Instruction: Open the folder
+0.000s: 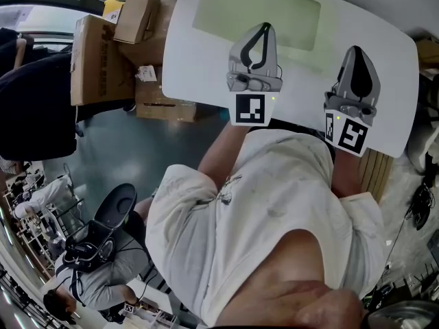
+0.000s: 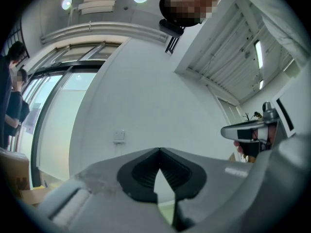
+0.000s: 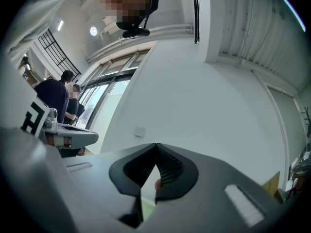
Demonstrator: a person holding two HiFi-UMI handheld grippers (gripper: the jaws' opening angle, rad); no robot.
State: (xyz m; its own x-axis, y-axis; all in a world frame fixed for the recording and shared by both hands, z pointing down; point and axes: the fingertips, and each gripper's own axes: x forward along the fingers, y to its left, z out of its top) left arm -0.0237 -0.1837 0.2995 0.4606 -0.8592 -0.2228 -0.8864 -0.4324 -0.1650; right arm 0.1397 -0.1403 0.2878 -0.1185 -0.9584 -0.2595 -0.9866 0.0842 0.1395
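Folder (image 1: 257, 12) farthest out, so taken last. Nearest the body: left gripper (image 1: 265, 27) and right gripper (image 1: 357, 49), side by side over the near half of the white worktop (image 1: 195, 74), tipped a little upward, facing wall and ceiling rather than anything on the worktop. Fingers (image 2: 138, 171) of the left shut tip to tip, holding nothing. Same on the right: closed at the tips, nothing gripped. Beyond them, pale green and flat on the worktop, with the long axis side to side across the person's front. Straight ahead of the left fingers, with the tip overlapping its near edge in the head view. Off to the left of the right fingers. Nearer, by judgement, to the left hand. Cover open or closed: not readable from here.
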